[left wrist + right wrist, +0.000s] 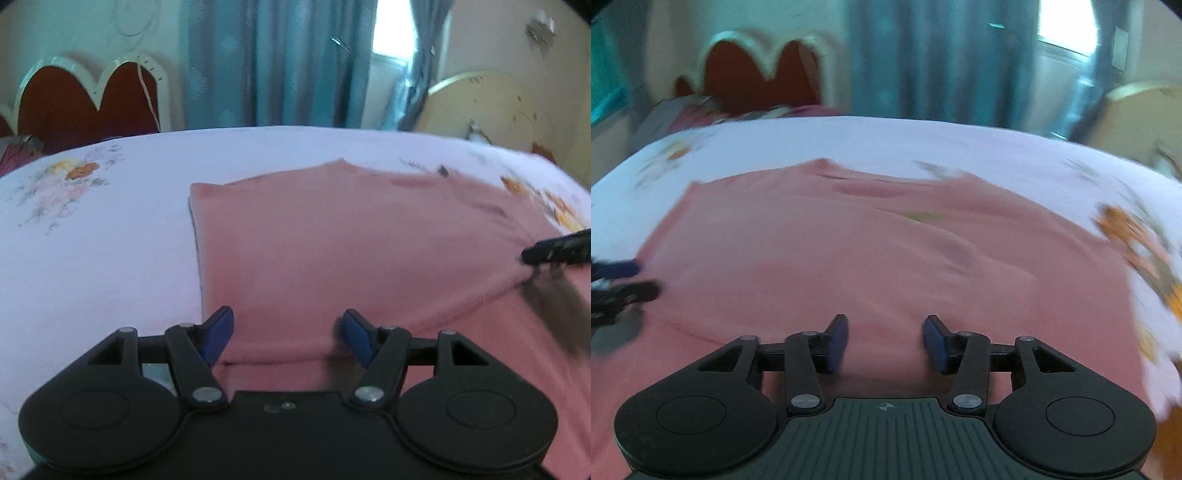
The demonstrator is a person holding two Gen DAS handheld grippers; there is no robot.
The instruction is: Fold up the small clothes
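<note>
Two grippers: both sit low over one pink garment spread on a bed.
Garment: the pink shirt (332,236) is soft matte knit, lying mostly flat on the bedsheet (92,240); its left side is a straight folded edge, its far edge rises to a small peak, and shallow wrinkles run across the right part.
Left gripper (288,325): black plastic linkage arms with blue flat pads, jaws spread wide, nothing between them; a hem or fold line of the shirt lies just under the pads.
Right gripper (885,334): same build, jaws parted wide and holding nothing, hovering over the shirt's near middle; in the left view its dark tip touches or nearly touches the cloth, with creases fanning from it.
Bedsheet: pale lilac-white, smooth, printed with orange and pink flowers.
Headboard (88,96): dark red panels with scalloped cream trim.
Curtain (273,62): blue-grey, hanging in vertical folds.
</note>
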